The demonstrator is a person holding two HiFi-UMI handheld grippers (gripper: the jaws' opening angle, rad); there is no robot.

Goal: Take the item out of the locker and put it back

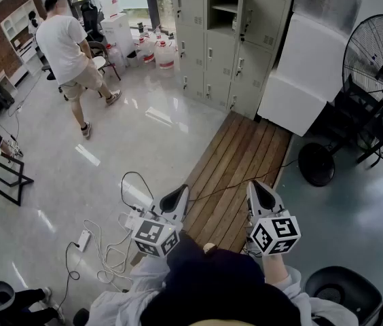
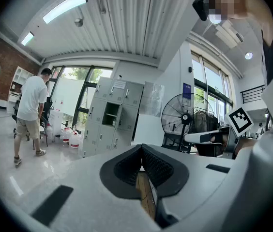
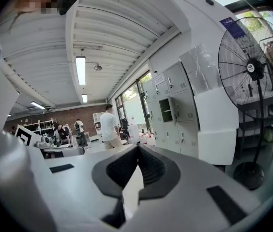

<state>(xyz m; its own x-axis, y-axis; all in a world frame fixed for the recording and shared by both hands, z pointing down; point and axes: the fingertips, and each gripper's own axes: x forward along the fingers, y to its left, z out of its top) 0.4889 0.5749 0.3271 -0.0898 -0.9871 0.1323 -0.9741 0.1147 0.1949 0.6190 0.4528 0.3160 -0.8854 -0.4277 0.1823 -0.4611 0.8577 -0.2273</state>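
Note:
The grey lockers (image 1: 229, 39) stand across the room at the top of the head view. One upper compartment (image 1: 223, 9) has its door open, and I can make out no item inside from here. My left gripper (image 1: 180, 194) and right gripper (image 1: 256, 185) are held low in front of my body, far from the lockers. Both are shut with nothing between the jaws. The left gripper view shows its tips (image 2: 141, 150) pressed together below the lockers (image 2: 110, 117). The right gripper view shows the same for its tips (image 3: 138, 150), with the open compartment (image 3: 166, 109) beyond.
A person in a white shirt (image 1: 66, 46) walks at the left. Water jugs (image 1: 157, 49) stand beside the lockers. A big fan (image 1: 381, 94) and a white block (image 1: 307, 73) are at the right. A wooden floor strip (image 1: 235, 175) leads toward the lockers. Cables and a power strip (image 1: 83, 240) lie left.

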